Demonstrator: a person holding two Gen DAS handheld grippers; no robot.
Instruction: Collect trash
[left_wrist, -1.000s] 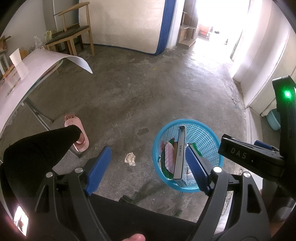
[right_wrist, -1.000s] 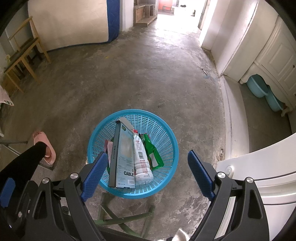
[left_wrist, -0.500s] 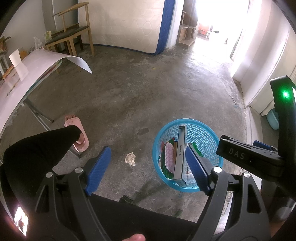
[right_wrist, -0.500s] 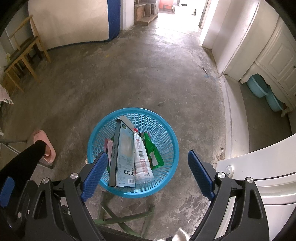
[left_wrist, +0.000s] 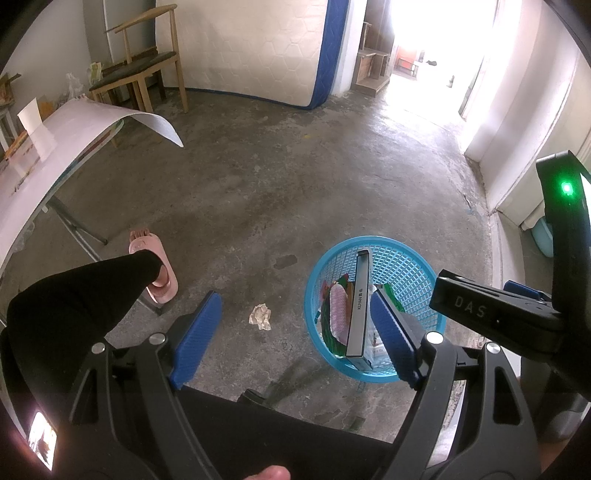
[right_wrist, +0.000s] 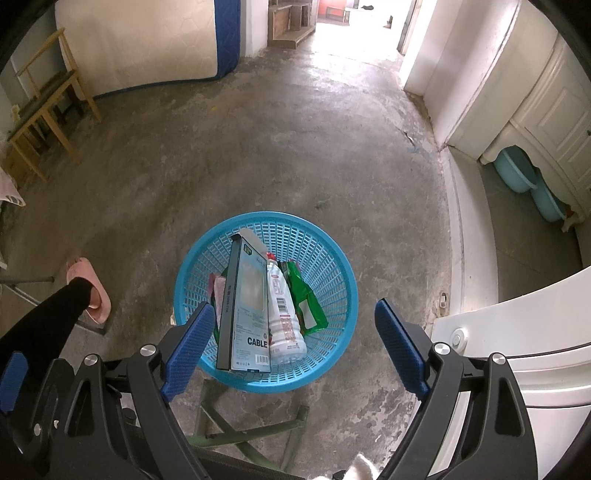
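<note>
one scrap left on the floor, both claws empty

concrete floor (left_wrist: 303, 192), mostly bare. blue basket (right_wrist: 343, 291) stands on it, already loaded: a flat box (right_wrist: 245, 306) marked "cable" leaning on edge, a white plastic bottle (right_wrist: 282, 314) beside it, a green wrapper (right_wrist: 304, 295) to its right, something pink behind the box.

left claw (left_wrist: 295, 332): fingers spread wide, nothing between them, hanging above the floor. right claw (right_wrist: 293, 349): also spread wide and empty, sitting over the basket's near rim.

remaining target by my read: crumpled paper (left_wrist: 261, 316) on the floor, just left of the basket, well apart from the pink slipper (left_wrist: 155, 266). it lies between the left claw's fingertips in the left view.

handling guess: very light, soft, will crush under the pads, no slip or breakage risk. no preferred axis, so pinch across the bulk of the wad, close fully. pads must get down near the floor or they'll only catch a loose flap and it may tear free. basket is near, short carry.
</note>
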